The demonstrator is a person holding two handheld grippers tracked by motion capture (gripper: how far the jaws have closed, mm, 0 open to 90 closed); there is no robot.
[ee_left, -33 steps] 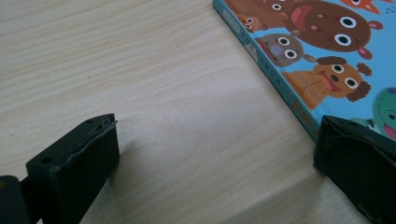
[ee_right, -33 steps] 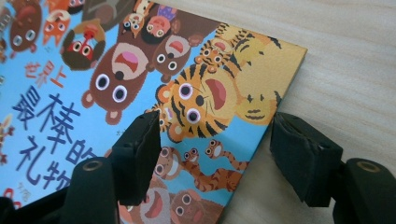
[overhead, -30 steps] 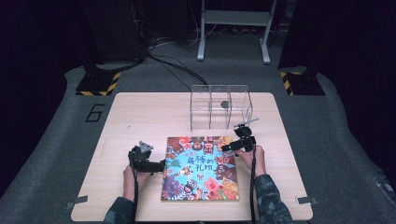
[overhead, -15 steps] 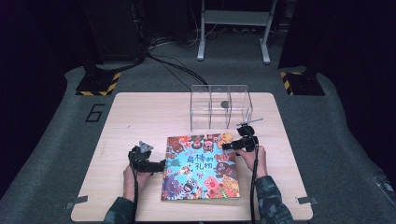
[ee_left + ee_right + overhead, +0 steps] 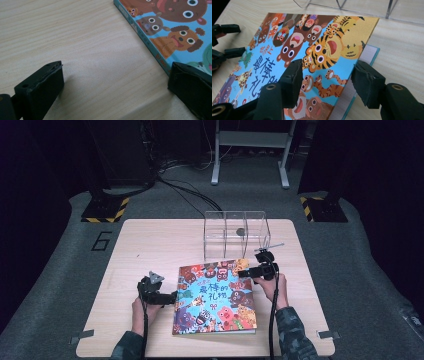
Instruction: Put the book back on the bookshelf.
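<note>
Book cover point(image 5: 329, 50) between right gripper point(image 5: 327, 82) fingers

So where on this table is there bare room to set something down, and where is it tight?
The table is bare along its far left, from the clear box to the left edge, and along the near edge below the book. The right strip beside the book is narrow. It is crowded between box and book, where the right gripper lifts the cover, and at the left gripper.
</note>
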